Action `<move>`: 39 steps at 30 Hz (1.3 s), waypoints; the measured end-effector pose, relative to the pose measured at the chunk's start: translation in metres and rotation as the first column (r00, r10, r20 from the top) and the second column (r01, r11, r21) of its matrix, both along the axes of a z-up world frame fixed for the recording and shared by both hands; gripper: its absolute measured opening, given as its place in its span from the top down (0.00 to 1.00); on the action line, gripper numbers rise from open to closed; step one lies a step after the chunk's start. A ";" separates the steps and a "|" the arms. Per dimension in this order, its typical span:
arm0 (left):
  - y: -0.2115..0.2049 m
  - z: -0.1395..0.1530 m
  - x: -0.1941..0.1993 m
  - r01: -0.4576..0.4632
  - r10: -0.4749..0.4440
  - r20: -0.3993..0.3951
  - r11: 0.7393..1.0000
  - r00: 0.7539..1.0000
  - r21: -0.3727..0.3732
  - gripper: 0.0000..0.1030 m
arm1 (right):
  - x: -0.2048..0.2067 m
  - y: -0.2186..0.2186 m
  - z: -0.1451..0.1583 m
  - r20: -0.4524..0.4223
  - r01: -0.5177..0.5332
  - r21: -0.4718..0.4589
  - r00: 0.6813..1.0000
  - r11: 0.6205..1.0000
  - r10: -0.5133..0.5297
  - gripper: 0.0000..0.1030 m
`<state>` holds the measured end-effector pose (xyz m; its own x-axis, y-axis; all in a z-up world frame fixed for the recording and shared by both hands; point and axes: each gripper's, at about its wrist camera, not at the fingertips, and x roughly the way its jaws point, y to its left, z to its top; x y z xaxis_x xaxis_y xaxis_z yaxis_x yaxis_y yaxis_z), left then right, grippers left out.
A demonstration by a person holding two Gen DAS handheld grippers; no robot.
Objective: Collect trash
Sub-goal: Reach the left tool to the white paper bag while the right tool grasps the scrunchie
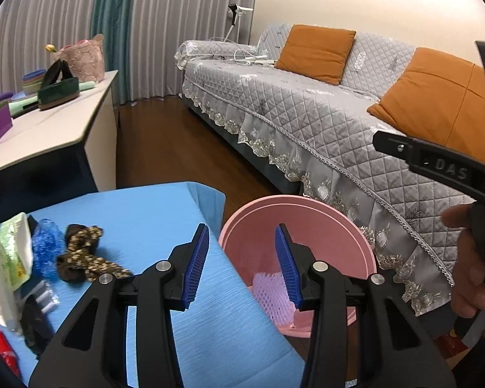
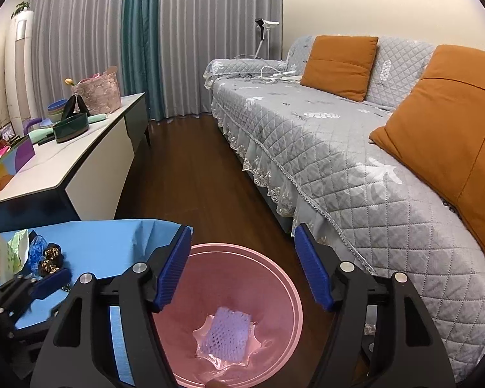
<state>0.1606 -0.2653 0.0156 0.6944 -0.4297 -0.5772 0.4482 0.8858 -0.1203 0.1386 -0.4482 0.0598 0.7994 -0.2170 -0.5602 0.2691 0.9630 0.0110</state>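
Left wrist view: the left gripper (image 1: 242,263) stands with its jaws parted and nothing between them, straddling the right edge of the blue-covered table (image 1: 152,213) and the pink bin (image 1: 307,213) on the floor beside it. A purple foam fruit net (image 1: 270,294) shows inside the bin. More trash lies along the table's left edge: a green-and-white wrapper (image 1: 14,252), a crumpled blue plastic piece (image 1: 45,249), a brown patterned wrapper (image 1: 84,252) and something red (image 1: 1,349) at the near corner. The right gripper's body (image 1: 436,161) and the hand (image 1: 468,258) holding it show at far right.

Right wrist view: the right gripper (image 2: 242,266) hangs over the bin (image 2: 291,278), jaws wide and empty. The foam net (image 2: 229,333) rests on the bin floor over a clear crinkled film (image 2: 207,331).

The remaining pieces look light, soft and crushable; the brown wrapper is best pinched across its bunched middle.
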 end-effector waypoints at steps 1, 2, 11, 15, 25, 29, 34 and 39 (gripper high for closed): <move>0.003 0.003 -0.003 -0.004 0.004 0.007 1.000 1.000 -0.001 0.58 | 0.000 0.001 0.001 0.001 -0.002 0.003 1.000 1.000 0.002 0.36; 0.007 0.006 -0.006 -0.008 0.008 0.013 1.000 1.000 -0.003 0.58 | -0.001 0.003 0.001 0.004 -0.005 0.006 1.000 1.000 0.005 0.36; 0.070 0.044 -0.037 -0.079 0.080 0.075 0.997 0.994 -0.024 0.58 | -0.021 0.031 0.018 0.154 -0.014 0.044 0.988 0.999 0.007 0.41; 0.108 0.058 -0.045 -0.124 0.127 0.094 0.992 0.987 -0.036 0.58 | -0.022 0.058 0.025 0.160 -0.076 0.063 0.985 0.995 0.065 0.55; 0.209 0.049 -0.055 -0.271 0.273 0.122 0.962 0.954 -0.028 0.58 | -0.018 0.149 0.024 0.123 -0.243 -0.001 0.963 0.970 0.241 0.62; 0.245 0.031 -0.046 -0.342 0.345 0.072 0.938 0.936 -0.053 0.58 | -0.009 0.183 0.010 0.081 -0.310 -0.009 0.947 0.951 0.310 0.62; 0.267 0.014 -0.033 -0.364 0.366 0.041 0.930 0.930 -0.047 0.58 | 0.008 0.212 -0.010 0.026 -0.364 -0.012 0.931 0.931 0.364 0.62; 0.276 -0.012 -0.018 -0.382 0.381 -0.030 0.923 0.924 -0.046 0.58 | 0.030 0.226 -0.031 -0.031 -0.383 -0.001 0.923 0.924 0.383 0.62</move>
<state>0.1423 0.0112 0.0032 0.7999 -0.1629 -0.5776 0.0744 0.9820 -0.1738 0.1682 -0.2226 0.0287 0.8054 0.0983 -0.5846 -0.1198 0.9928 0.0020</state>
